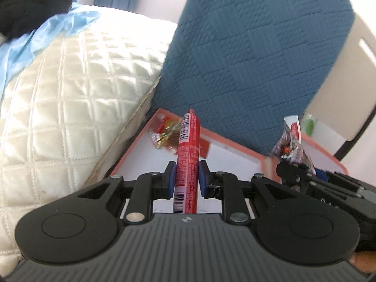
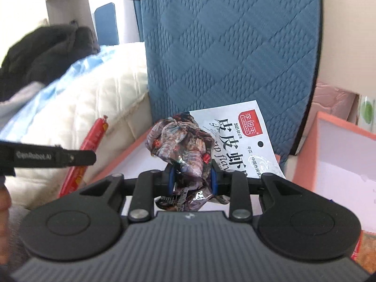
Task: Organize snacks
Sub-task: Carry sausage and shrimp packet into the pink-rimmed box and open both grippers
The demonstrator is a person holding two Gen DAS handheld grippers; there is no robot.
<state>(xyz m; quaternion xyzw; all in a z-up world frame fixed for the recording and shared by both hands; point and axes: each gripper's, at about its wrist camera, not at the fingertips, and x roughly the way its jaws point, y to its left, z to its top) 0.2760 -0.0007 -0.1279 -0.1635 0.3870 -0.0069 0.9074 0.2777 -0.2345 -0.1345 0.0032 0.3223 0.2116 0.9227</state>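
My left gripper is shut on a red sausage stick, held pointing forward above a coral-rimmed box with a white floor. Several small red and gold snack packets lie in the box's far corner. My right gripper is shut on a crumpled shrimp-flavour snack bag, white with a printed picture, held above the coral-rimmed box. The right gripper with its bag shows at the right of the left wrist view. The sausage stick shows at the left of the right wrist view.
A blue quilted cushion stands upright right behind the box. A cream quilted pillow presses against the box's left side. A second coral-rimmed box sits to the right. Dark clothing lies at the far left.
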